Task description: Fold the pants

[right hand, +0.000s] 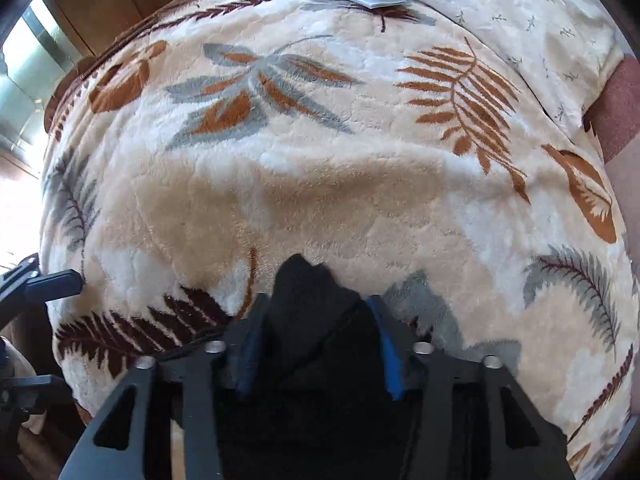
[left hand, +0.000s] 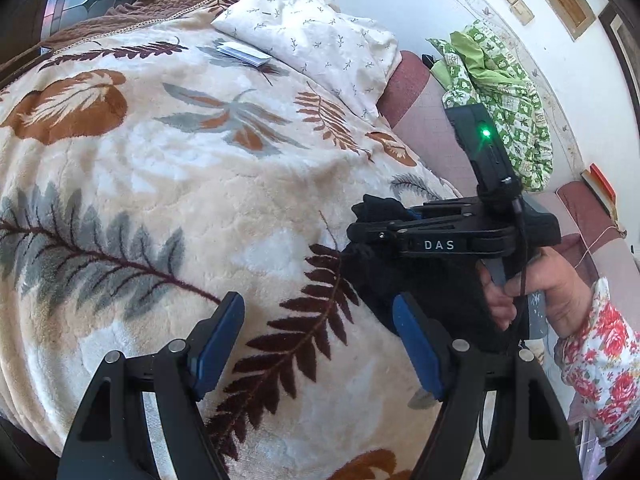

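Hanging from the right gripper (right hand: 316,344), the black pants (right hand: 312,320) sit bunched between its blue pads (right hand: 386,348), which are clamped on the fabric; a peak of cloth points forward over the leaf-print blanket (right hand: 320,160). Long axis cannot be determined, as most of the garment is hidden beneath the tool. The left gripper (left hand: 320,344) stands with jaws apart, holding nothing, above the blanket. A pillow (left hand: 312,40) lies beyond.
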`<act>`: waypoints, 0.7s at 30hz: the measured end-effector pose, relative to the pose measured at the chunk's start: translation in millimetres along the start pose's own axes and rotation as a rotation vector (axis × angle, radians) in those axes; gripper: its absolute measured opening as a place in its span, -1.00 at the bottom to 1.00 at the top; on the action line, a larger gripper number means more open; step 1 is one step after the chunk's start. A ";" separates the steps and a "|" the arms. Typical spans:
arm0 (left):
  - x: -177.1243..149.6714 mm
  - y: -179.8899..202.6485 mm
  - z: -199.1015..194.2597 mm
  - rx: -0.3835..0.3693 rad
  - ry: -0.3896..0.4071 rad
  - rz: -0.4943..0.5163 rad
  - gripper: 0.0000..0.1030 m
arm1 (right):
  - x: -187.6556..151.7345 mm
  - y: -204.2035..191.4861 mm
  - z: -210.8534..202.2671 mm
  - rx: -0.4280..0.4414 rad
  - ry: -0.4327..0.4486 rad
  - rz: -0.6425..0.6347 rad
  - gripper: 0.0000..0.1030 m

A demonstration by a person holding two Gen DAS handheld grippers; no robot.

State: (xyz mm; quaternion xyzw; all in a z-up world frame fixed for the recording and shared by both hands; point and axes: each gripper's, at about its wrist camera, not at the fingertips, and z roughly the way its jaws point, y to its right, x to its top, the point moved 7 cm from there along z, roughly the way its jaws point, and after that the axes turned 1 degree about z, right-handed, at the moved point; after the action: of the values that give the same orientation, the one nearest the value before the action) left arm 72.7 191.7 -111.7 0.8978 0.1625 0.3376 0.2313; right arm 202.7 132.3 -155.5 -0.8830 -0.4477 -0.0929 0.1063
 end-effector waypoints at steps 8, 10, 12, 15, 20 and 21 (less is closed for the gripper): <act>3.3 45.1 40.6 -0.130 -0.059 0.064 0.48 | -7.5 16.2 -40.8 0.082 0.149 0.116 -0.37; 5.6 55.0 53.1 -0.144 -0.057 0.093 0.48 | -7.6 15.5 -49.1 0.097 0.164 0.126 -0.37; 7.3 62.2 66.7 -0.162 -0.067 0.104 0.48 | -10.2 17.0 -54.7 0.103 0.175 0.129 -0.37; 9.7 69.6 84.8 -0.188 -0.089 0.095 0.48 | -13.3 18.4 -64.4 0.120 0.190 0.139 -0.37; 9.4 84.3 90.0 -0.250 -0.138 0.074 -0.62 | -18.2 22.0 -73.1 0.143 0.213 0.173 -0.37; 9.7 88.1 86.8 -0.244 -0.133 0.083 -0.65 | -19.1 22.7 -75.0 0.146 0.221 0.180 -0.36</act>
State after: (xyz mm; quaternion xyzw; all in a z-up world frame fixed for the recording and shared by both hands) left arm 150.8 95.6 -118.0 0.8893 0.0673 0.3041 0.3349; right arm 204.8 84.2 -90.8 -0.8939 -0.3580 -0.1467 0.2265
